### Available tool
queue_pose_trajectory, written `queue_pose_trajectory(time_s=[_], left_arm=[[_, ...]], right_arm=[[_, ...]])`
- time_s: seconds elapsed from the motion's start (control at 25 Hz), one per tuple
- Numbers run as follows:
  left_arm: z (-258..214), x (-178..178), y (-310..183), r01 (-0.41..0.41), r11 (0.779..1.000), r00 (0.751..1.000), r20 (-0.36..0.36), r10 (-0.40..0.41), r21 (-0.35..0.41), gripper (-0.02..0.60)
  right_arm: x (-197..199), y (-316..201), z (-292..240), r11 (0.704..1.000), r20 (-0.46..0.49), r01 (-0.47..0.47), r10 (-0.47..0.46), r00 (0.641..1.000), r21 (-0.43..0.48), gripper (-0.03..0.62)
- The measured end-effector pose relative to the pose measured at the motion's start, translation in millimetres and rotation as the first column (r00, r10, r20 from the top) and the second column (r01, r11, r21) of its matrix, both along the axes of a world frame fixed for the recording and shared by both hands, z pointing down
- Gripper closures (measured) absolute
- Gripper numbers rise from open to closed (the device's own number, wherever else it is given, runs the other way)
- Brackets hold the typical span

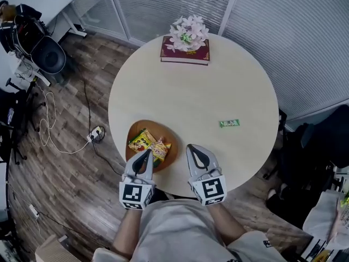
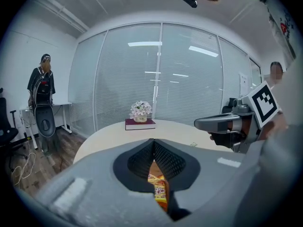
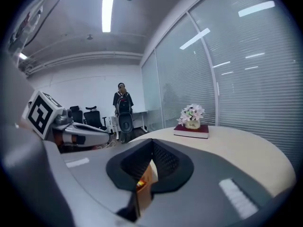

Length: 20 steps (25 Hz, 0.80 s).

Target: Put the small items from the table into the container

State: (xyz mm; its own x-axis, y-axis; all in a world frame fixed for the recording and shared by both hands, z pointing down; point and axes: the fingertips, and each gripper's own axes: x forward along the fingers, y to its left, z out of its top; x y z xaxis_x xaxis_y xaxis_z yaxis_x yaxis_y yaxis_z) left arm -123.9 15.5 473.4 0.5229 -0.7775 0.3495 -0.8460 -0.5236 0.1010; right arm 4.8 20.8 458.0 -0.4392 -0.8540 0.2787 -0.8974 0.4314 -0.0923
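An orange-brown bowl point(image 1: 164, 130) sits near the front left edge of the round table point(image 1: 218, 86), holding yellow snack packets point(image 1: 147, 143). My left gripper point(image 1: 146, 153) hovers over the bowl's near side with its jaws shut and nothing gripped; the packets point(image 2: 159, 188) show below its tips point(image 2: 154, 141). My right gripper point(image 1: 192, 147) is just right of the bowl, above the table, also shut and empty point(image 3: 152, 141). A small green packet point(image 1: 229, 123) lies alone on the table to the right, ahead of the right gripper.
A dark red book with a pot of pale flowers point(image 1: 187, 43) stands at the table's far edge. An office chair point(image 1: 48, 54) and cables with a power strip point(image 1: 97, 133) are on the wood floor at left. A dark chair point(image 1: 322, 141) is close on the right.
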Motion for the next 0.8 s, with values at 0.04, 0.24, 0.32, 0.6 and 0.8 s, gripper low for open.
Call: queue_pose_trajectory(time_s=[0.04,0.24,0.32,0.6,0.8], left_arm=[[0.3,7.1,-0.2,-0.016,1.000,1.000,-0.003,0.016,0.000,0.586],[2.9,48.1,1.4,-0.121,0.993,0.992,-0.017,0.121,-0.004,0.589],[4.9,64.2,1.4,-0.162,0.987,0.987,-0.018,0.162,-0.008,0.591],[7.8,106.7,-0.3,-0.247,0.969,0.968,-0.042,0.247,-0.002,0.586],[10.8,103.8,1.2,-0.269,0.963,0.963,-0.025,0.269,-0.010,0.584]], right_arm=[[12.4,3.0,-0.8,0.999,0.006,-0.037,0.037,0.999,0.000,0.591],[65.0,21.6,12.3,0.982,0.000,-0.179,0.180,0.984,-0.056,0.591],[81.9,27.5,20.1,0.973,-0.011,-0.218,0.218,0.976,-0.078,0.591],[134.6,39.3,37.1,0.936,-0.033,-0.325,0.324,0.945,-0.131,0.591],[155.1,33.0,53.0,0.909,-0.023,-0.390,0.391,0.920,-0.149,0.591]])
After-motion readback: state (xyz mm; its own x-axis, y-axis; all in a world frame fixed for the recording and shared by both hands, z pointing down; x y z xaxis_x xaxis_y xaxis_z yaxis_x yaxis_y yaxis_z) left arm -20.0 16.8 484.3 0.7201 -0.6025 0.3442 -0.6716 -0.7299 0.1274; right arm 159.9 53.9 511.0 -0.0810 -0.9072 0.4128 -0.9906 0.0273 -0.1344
